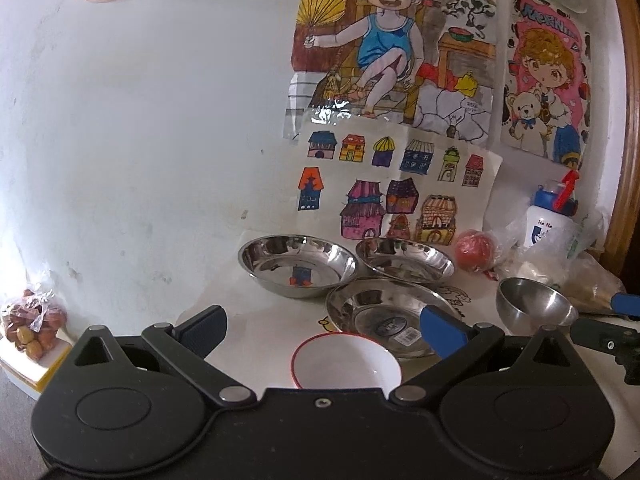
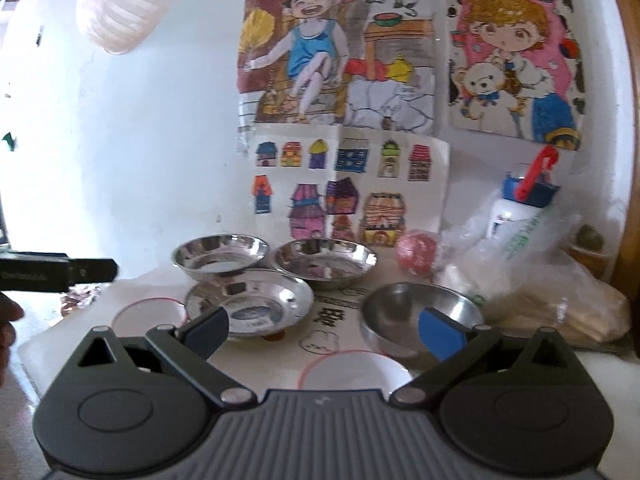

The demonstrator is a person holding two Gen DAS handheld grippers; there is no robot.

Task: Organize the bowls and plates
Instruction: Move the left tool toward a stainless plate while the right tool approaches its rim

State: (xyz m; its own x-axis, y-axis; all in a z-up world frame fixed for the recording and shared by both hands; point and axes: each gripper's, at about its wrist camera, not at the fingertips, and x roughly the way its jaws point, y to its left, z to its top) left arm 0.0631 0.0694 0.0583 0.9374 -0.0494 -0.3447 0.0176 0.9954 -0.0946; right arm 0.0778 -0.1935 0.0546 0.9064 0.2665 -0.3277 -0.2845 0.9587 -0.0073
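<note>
The left hand-held gripper (image 1: pixel 322 334) fills the bottom of its frame with its 2 fingers spread wide and nothing between them. Just above its body, at lower centre, sits a white bowl with a red rim (image 1: pixel 347 360) on the white tabletop (image 1: pixel 256 322). Beyond it 3 shallow steel plates cluster at centre frame: the nearest steel plate (image 1: pixel 384 320) touches or overlaps the bowl's far edge, with the left rear plate (image 1: pixel 298 264) and the right rear plate (image 1: pixel 404 258) side by side behind it. A deep steel bowl (image 1: pixel 534 306) stands at right of centre, apart from the plates.

The right hand-held gripper (image 2: pixel 322 332) is likewise spread open and empty at the bottom of its frame. Between its fingers lies a second red-rimmed white bowl (image 2: pixel 356 370), and the deep steel bowl sits just above its right finger (image 2: pixel 440 334).

Farther out, a red ball (image 1: pixel 474 250) rests by the wall beside a white bottle with a blue cap (image 1: pixel 546 220) and crumpled plastic bags (image 2: pixel 560 304). Children's drawings (image 1: pixel 400 184) cover the wall in the upper right.
</note>
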